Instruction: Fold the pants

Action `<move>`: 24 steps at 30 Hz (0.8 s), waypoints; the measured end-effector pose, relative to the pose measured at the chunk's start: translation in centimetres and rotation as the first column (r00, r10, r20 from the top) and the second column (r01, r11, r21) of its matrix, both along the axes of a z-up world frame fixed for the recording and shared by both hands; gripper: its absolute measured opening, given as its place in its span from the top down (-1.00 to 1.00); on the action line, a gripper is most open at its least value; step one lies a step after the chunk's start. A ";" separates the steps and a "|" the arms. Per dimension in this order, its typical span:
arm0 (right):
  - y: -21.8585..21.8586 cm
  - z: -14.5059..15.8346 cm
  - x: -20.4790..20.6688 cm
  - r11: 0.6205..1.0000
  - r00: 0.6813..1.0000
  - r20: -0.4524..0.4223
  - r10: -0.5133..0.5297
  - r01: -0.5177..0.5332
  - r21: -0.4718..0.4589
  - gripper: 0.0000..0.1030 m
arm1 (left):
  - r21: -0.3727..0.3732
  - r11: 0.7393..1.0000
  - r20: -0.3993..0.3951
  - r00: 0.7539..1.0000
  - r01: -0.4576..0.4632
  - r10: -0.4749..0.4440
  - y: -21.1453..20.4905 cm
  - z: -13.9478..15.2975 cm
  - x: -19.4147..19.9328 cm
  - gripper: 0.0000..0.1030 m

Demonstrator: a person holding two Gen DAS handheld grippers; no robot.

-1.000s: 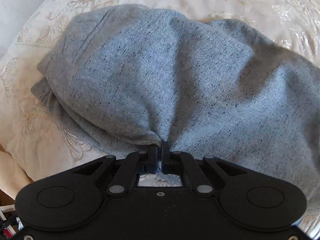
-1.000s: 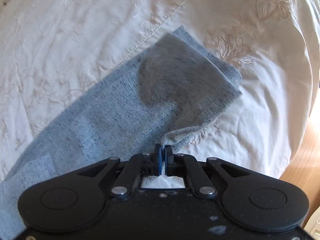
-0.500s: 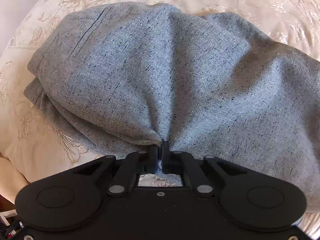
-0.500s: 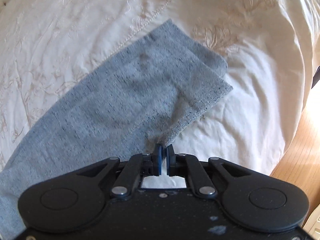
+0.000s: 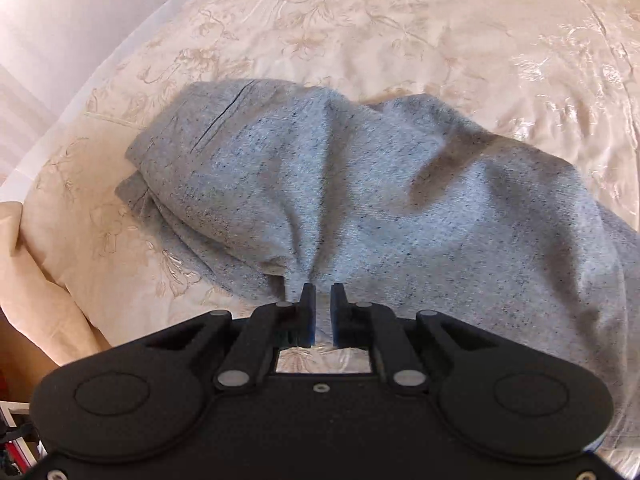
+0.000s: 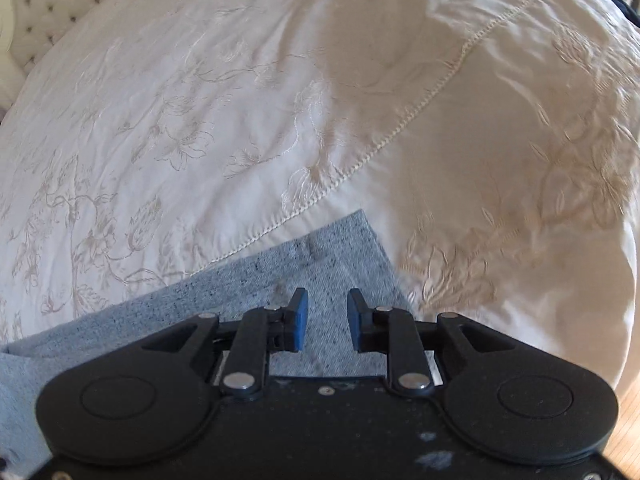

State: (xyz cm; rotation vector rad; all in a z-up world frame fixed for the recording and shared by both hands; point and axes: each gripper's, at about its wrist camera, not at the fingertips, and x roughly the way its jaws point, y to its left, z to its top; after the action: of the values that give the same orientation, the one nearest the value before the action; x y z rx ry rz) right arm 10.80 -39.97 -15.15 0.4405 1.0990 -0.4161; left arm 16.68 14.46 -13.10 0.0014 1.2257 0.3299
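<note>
Grey speckled pants point(image 5: 360, 200) lie bunched on a cream embroidered bedspread point(image 5: 400, 32). In the left wrist view their waist end with a pocket slit is at the upper left. My left gripper point(image 5: 322, 292) is slightly open at the near edge of the cloth, with a peaked fold touching the left finger. In the right wrist view the leg end point(image 6: 320, 264) lies flat on the bedspread point(image 6: 200, 120). My right gripper point(image 6: 324, 300) is open just above the leg, holding nothing.
The bed's edge drops off at the left in the left wrist view point(image 5: 48, 280), with a white wall point(image 5: 60, 20) behind. In the right wrist view a tufted headboard point(image 6: 48, 4) is at the top left and wooden floor point(image 6: 628, 404) at the lower right.
Both grippers have opened and let go of the pants. The leg end now lies flat, and both grippers have pulled back from the cloth.
</note>
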 end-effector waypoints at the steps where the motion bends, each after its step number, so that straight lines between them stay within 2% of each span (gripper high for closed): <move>1: -0.5 -0.5 0.5 0.999 0.999 0.002 0.039 -0.039 0.004 0.53 | -0.005 1.000 0.000 1.000 0.009 -0.009 -0.6 0.5 -0.1 0.71; 6: -1.8 -2.5 2.1 0.988 0.988 -0.019 0.150 -0.149 0.035 0.51 | -0.027 0.999 0.004 1.000 0.025 -0.025 -4.2 1.3 0.0 0.68; 9: -2.1 -3.6 2.6 0.980 0.980 -0.049 0.194 -0.192 0.056 0.49 | -0.032 0.999 0.006 0.999 0.038 -0.038 -5.9 1.5 0.0 0.68; 12: -2.3 -4.2 2.5 0.972 0.973 -0.045 0.225 -0.221 0.081 0.44 | -0.025 0.998 0.003 0.998 0.057 -0.057 -7.2 1.5 0.0 0.67; 13: -2.4 -4.3 2.4 0.971 0.973 -0.046 0.226 -0.221 0.087 0.53 | -0.022 0.998 0.002 0.998 0.060 -0.060 -7.8 1.6 0.0 0.67; 14: -2.3 -4.3 2.3 0.971 0.973 -0.050 0.227 -0.223 0.086 0.81 | -0.022 0.998 0.000 0.998 0.063 -0.063 -8.1 1.6 0.0 0.67; 15: -2.1 -4.2 2.3 0.968 0.969 -0.049 0.241 -0.236 0.084 0.88 | -0.022 0.998 -0.001 0.998 0.067 -0.067 -8.3 1.6 0.0 0.67; 17: -1.7 -3.3 2.1 0.964 0.965 -0.025 0.262 -0.260 0.054 0.91 | -0.020 0.997 -0.001 0.997 0.071 -0.071 -8.7 1.7 0.1 0.67; 20: -2.1 -0.7 1.4 0.977 0.976 0.047 0.211 -0.209 -0.044 0.92 | -0.022 0.997 0.007 0.997 0.078 -0.077 -9.1 1.7 0.3 0.67; 22: -3.2 -0.7 1.3 0.988 0.989 0.037 0.144 -0.142 -0.057 0.92 | -0.019 0.996 0.000 0.996 0.088 -0.088 -9.5 1.6 0.5 0.67; 24: -3.8 -1.7 1.5 0.992 0.993 0.012 0.120 -0.120 -0.046 0.92 | -0.015 0.995 -0.004 0.995 0.095 -0.096 -9.7 1.4 0.6 0.67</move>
State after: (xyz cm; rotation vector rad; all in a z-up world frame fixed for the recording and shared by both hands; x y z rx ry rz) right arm 12.31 -43.81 -16.82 0.3355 1.0936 -0.3305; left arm 17.25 4.77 -11.70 0.0479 1.2286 0.2376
